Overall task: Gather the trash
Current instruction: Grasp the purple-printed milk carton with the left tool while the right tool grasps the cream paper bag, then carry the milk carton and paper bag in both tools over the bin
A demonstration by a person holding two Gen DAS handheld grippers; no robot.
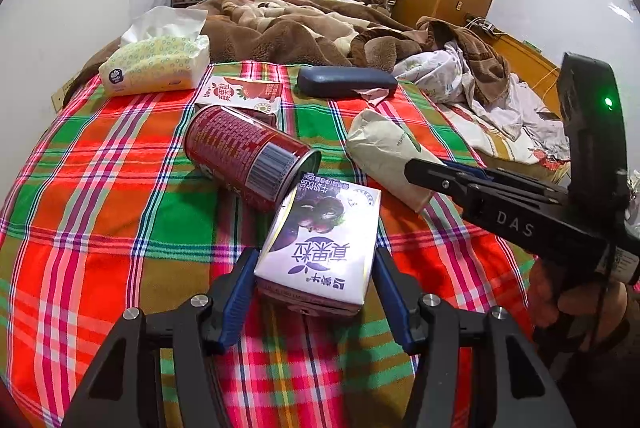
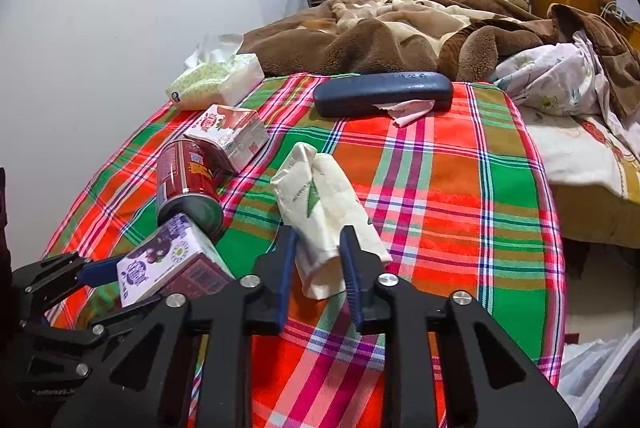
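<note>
A purple-and-white milk carton (image 1: 320,248) lies on the plaid sheet (image 1: 100,187), and my left gripper (image 1: 312,276) is shut on its near end, blue pads against both sides. A red can (image 1: 244,155) lies on its side just beyond, touching the carton's far end. My right gripper (image 2: 320,252) is shut on a crushed white paper cup (image 2: 320,199), squeezing its near end; in the left wrist view its fingertips (image 1: 416,167) sit on the same cup (image 1: 384,147). The right wrist view shows the left gripper (image 2: 132,288) with the carton (image 2: 168,260) at lower left.
A strawberry milk carton (image 1: 244,93) lies behind the can, a tissue pack (image 1: 156,63) at the far left. A dark glasses case (image 2: 380,91) sits on a scrap of pink tissue (image 2: 412,107). Brown blankets (image 2: 380,31) fill the back. A plastic bag (image 2: 592,368) shows past the bed's right edge.
</note>
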